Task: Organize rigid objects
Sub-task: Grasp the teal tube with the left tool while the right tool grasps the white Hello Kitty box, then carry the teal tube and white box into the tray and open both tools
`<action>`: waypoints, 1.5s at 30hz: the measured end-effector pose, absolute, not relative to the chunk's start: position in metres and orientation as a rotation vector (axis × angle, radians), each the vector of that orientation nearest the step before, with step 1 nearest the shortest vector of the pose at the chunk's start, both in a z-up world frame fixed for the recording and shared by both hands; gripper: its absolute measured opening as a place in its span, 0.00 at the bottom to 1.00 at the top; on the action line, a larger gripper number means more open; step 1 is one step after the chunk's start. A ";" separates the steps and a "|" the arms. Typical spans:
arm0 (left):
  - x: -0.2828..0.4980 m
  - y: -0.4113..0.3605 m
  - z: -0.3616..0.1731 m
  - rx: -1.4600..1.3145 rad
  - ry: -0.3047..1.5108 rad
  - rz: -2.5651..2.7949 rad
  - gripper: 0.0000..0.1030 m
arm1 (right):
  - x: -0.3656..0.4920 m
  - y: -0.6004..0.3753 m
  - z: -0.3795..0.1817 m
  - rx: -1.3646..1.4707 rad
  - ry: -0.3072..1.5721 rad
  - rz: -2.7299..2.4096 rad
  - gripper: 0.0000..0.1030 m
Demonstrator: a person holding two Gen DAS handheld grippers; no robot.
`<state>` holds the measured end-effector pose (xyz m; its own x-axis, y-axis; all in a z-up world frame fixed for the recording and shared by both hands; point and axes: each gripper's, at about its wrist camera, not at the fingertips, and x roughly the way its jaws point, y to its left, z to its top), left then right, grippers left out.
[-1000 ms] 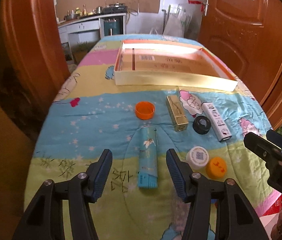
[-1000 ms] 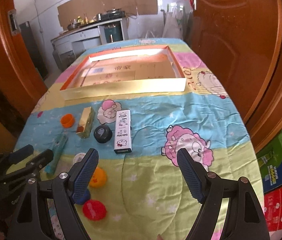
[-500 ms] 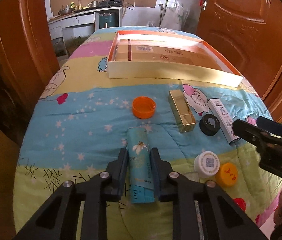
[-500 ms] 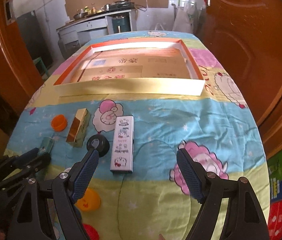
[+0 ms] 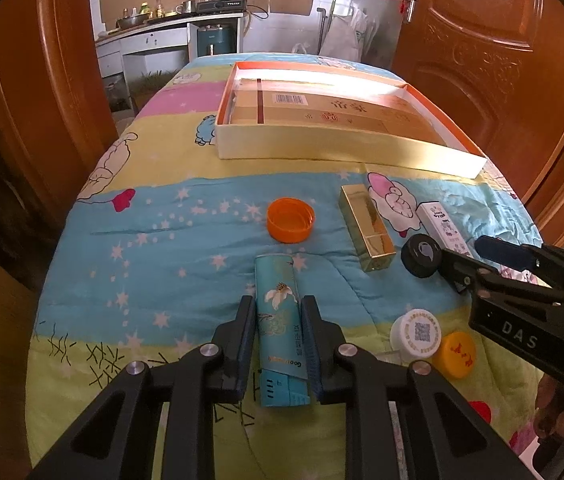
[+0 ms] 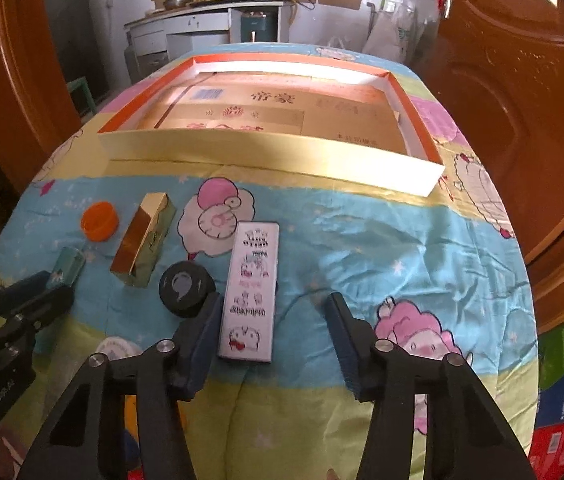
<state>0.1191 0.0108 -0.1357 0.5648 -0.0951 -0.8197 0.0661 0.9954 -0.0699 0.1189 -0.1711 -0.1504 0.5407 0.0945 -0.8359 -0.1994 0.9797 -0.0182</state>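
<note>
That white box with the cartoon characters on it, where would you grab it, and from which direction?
Across its two long sides, near the closer end, coming from above. The white box lies flat and narrow on the quilt, lengthwise along the open right gripper, whose left finger sits between it and the black cap.

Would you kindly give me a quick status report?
Left gripper shut on teal box. Right gripper open around white box. Black cap touching its left jaw.
</note>
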 end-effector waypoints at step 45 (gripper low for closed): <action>0.221 -0.006 -0.024 -0.034 0.826 -0.160 0.22 | 0.161 -0.222 -0.047 -0.003 0.840 0.260 0.25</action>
<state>0.2211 -0.0056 -0.0237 0.6668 -0.1550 -0.7289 0.1285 0.9874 -0.0924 0.1613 -0.2216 -0.0466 0.6374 0.2268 -0.7364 -0.2292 0.9682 0.0998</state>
